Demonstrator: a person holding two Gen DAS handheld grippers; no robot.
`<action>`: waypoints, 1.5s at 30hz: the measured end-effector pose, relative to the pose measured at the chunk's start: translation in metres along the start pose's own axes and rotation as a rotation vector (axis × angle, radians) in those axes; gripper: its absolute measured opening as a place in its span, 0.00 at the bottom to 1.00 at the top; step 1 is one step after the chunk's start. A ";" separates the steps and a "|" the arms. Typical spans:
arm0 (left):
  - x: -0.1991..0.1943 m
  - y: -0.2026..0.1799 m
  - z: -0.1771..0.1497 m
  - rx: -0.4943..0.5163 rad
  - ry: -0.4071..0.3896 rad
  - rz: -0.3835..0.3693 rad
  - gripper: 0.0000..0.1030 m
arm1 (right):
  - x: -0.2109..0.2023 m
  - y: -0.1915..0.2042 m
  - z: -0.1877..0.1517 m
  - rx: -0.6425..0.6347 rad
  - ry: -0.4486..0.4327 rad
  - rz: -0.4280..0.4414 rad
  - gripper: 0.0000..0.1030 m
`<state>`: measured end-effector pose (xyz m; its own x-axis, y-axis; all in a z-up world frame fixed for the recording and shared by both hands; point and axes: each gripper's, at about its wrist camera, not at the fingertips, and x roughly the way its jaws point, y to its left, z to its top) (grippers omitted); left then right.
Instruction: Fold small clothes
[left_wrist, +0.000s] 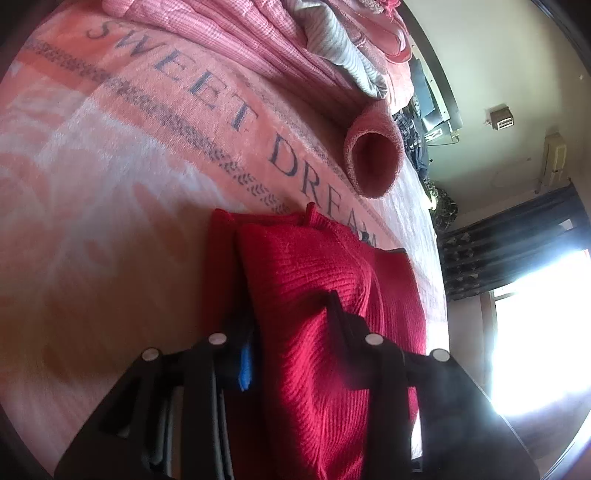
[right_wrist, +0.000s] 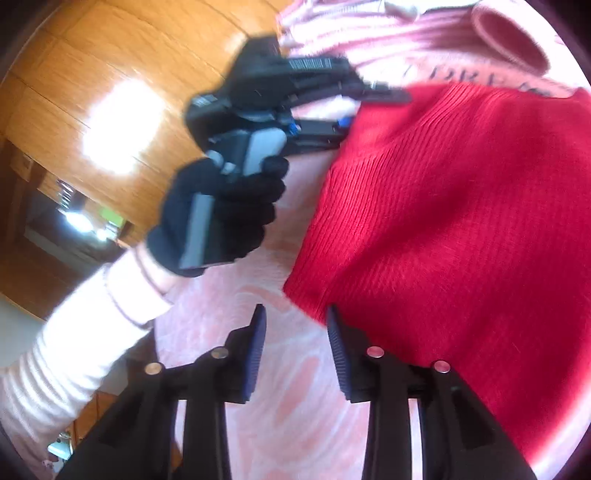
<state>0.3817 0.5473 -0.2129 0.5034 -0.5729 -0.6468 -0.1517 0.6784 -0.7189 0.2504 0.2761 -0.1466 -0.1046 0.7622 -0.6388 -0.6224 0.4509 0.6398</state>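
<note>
A red ribbed knit garment (left_wrist: 314, 277) (right_wrist: 461, 221) lies partly folded on a pink "SWEET DREAM" blanket (left_wrist: 129, 184) (right_wrist: 295, 424). My left gripper (left_wrist: 288, 310) (right_wrist: 369, 114) is open, its fingers set wide on either side of a bulging fold at the garment's edge. A black-gloved hand (right_wrist: 221, 210) with a white sleeve (right_wrist: 74, 350) holds it. My right gripper (right_wrist: 295, 314) is open over the blanket. Its right finger sits beside the garment's near corner, and nothing is between the pads.
A pink knit tube-shaped piece (left_wrist: 373, 158) (right_wrist: 509, 37) lies beyond the red garment. Pink clothes (left_wrist: 221, 37) and a grey striped cloth (left_wrist: 340, 44) are piled at the back. The bed edge, a dark curtain (left_wrist: 509, 251) and a bright window (left_wrist: 535, 332) are to the right. Wooden panels (right_wrist: 92, 74) show at left.
</note>
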 end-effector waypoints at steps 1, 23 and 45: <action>0.000 -0.001 0.000 -0.002 -0.002 0.007 0.07 | -0.007 -0.001 -0.004 0.002 -0.015 0.008 0.34; -0.051 -0.036 -0.104 0.079 0.051 0.226 0.47 | -0.079 -0.038 -0.066 0.081 -0.104 -0.090 0.35; -0.062 -0.034 -0.131 0.149 0.135 0.386 0.36 | -0.096 -0.048 -0.077 0.119 -0.139 -0.077 0.36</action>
<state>0.2438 0.4997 -0.1818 0.3167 -0.3124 -0.8956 -0.1775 0.9080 -0.3794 0.2307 0.1457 -0.1494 0.0528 0.7764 -0.6281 -0.5271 0.5558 0.6428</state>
